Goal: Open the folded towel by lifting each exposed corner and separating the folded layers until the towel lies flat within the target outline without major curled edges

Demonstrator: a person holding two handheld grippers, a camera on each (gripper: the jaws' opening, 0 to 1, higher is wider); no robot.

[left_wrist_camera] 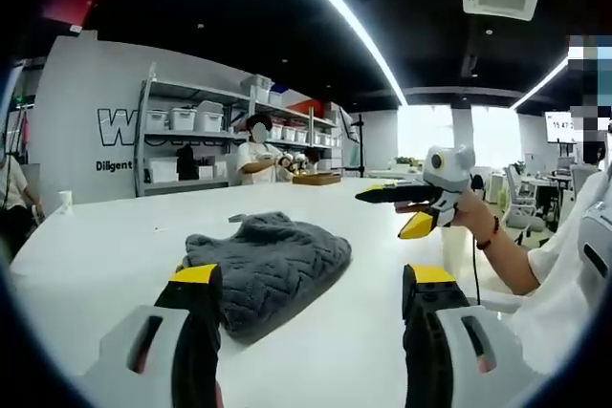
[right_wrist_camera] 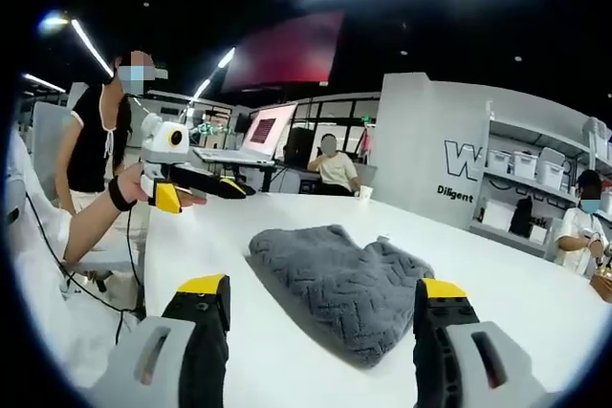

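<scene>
White table (left_wrist_camera: pixel 105 255) spreads wide, the grey towel (left_wrist_camera: pixel 268 269) lying folded and rumpled in its middle. Left gripper (left_wrist_camera: pixel 311 279) hovers just short of it, jaws wide; right gripper (right_wrist_camera: pixel 322 293) likewise, gaping and empty.

The left gripper (left_wrist_camera: pixel 311 289) is held level and low, its jaws set wide apart with nothing between them. The right gripper (right_wrist_camera: pixel 320 298) is likewise held with jaws spread wide and nothing gripped. In the left gripper view, the right gripper is gripped by a hand (left_wrist_camera: pixel 467 209), the forearm extended.
</scene>
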